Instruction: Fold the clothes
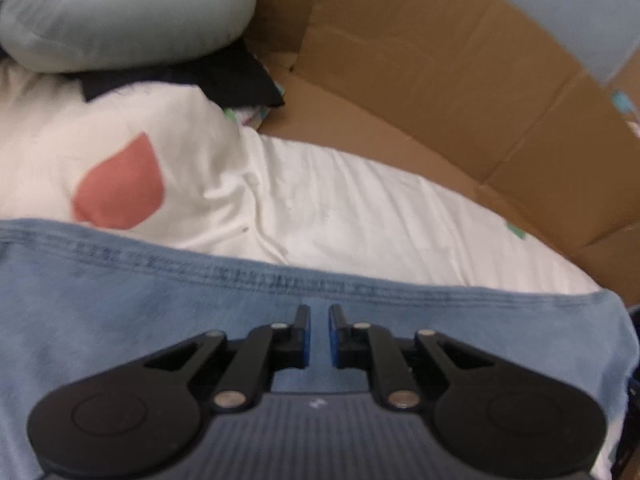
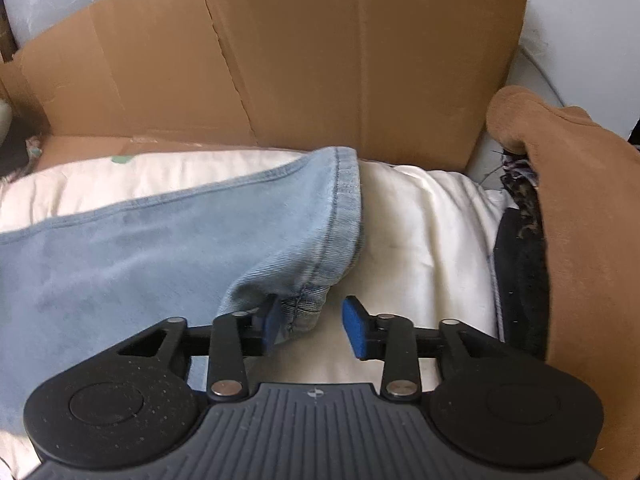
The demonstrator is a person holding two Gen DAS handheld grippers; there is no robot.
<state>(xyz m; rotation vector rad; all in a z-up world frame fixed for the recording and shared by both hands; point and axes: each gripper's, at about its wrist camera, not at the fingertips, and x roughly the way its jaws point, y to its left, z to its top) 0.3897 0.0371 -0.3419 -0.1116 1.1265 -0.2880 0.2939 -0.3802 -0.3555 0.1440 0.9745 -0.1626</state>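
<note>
Light blue jeans lie spread over a white cloth that bears a pink drop shape. My left gripper hovers over the jeans just behind their stitched hem, its jaws all but together, with only a thin slit and nothing visibly pinched. In the right wrist view the jeans end in a folded hem corner. My right gripper stands open around that corner. The left pad touches the denim, while the right pad is clear of it over the white cloth.
A brown cardboard wall rises behind the cloth. A tan garment and a dark cloth lie at the right. A pale blue-grey roll and a dark garment sit at the far left.
</note>
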